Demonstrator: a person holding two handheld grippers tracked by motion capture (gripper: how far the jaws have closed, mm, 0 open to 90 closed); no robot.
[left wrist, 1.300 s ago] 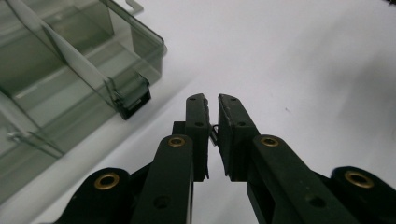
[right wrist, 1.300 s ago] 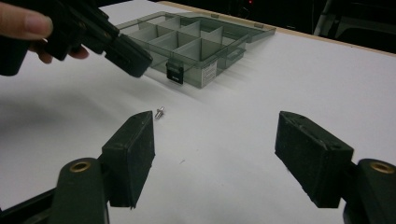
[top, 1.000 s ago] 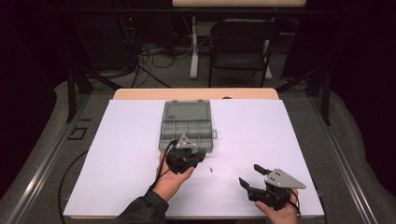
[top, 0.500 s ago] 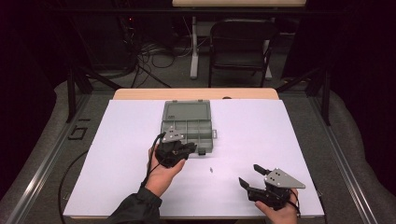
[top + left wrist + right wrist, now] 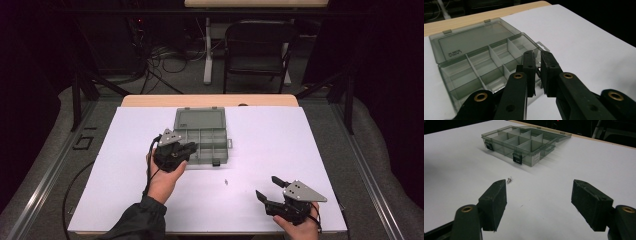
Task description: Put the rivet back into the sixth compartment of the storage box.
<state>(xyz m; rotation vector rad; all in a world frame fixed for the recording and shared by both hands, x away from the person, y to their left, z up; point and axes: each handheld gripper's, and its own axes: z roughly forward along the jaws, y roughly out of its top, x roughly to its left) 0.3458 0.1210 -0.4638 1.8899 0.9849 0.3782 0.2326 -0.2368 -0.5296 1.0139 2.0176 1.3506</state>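
Observation:
A grey see-through organiser box lies open mid-table, its lid laid flat behind it. My left gripper hangs over the box's front-left corner. In the left gripper view its jaws stand nearly together above the compartments, and a small dark part shows in the narrow gap between the pads. My right gripper rests at the front right, open, with nothing between its jaws. A small silver screw lies on the sheet between it and the box.
A white sheet covers the table, with a wooden strip showing along the far edge. A black chair and loose cables stand on the floor behind. A cable trails from my left gripper along the forearm.
My left gripper has moved left and away from me, rising a little, from the open sheet to the box's front-left corner. The right gripper and the screw have stayed put.

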